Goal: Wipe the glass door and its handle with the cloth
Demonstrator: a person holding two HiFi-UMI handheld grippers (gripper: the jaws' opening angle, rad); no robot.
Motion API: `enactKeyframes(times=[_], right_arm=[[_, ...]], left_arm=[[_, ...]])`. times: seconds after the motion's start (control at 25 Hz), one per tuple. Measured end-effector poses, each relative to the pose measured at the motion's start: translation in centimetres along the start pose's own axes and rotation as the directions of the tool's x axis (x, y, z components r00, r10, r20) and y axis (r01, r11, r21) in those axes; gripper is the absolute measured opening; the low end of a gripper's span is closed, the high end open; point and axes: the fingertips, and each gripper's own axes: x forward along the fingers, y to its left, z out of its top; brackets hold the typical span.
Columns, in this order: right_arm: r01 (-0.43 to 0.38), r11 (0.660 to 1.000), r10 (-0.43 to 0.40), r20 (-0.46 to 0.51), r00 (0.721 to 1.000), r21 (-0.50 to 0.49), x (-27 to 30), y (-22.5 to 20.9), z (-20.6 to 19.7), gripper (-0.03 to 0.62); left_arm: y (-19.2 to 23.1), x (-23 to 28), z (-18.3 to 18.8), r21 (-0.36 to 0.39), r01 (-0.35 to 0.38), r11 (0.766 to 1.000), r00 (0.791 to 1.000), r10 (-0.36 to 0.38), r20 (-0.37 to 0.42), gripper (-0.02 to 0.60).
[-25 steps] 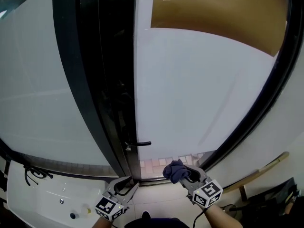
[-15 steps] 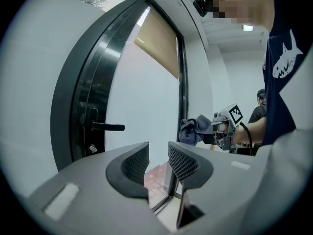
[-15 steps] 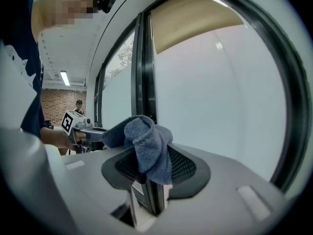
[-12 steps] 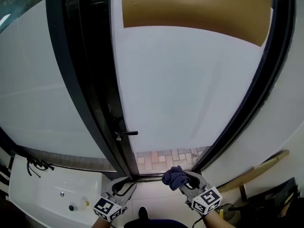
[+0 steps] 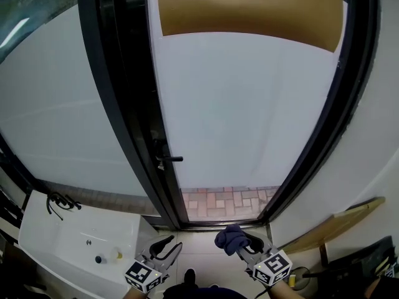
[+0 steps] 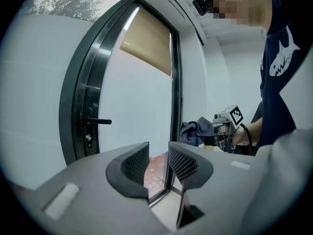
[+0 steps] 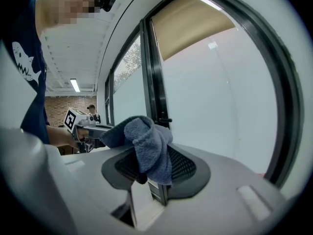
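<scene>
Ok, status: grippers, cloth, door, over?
Left hand-held gripper open, empty. Right hand-held gripper shut on cloth. Glass door and handle ahead, cloth not touching them. Nothing in the way.

Navy shark-print shirt (image 6: 282, 89), grey left gripper (image 6: 157, 153) and right gripper (image 5: 244, 242).

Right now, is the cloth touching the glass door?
Apart. The head view shows floor between the cloth, clamped in the right gripper, and the glass door.

Indoor entrance area, office-like: tall black-framed glass door (image 5: 249, 117), white sink (image 5: 115, 229), strip ceiling light (image 7: 75, 85), brick wall (image 7: 54, 109).
</scene>
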Motion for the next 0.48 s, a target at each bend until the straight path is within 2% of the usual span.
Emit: enactKeyframes(times=[0.16, 0.48], right_arm=[[0.003, 1.0, -0.003, 0.012, 1.0, 0.007, -1.1, 1.0, 0.0, 0.144], [0.028, 1.0, -0.028, 0.039, 0.999, 0.007, -2.4, 2.8, 0.7, 0.144]], left_arm=[[-0.8, -1.1, -0.1, 0.006, -0.003, 1.0, 1.0, 0.003, -0.011, 0.119], [-1.6, -1.8, 1.6, 0.039, 0.036, 0.999, 0.999, -0.037, 0.008, 0.119]])
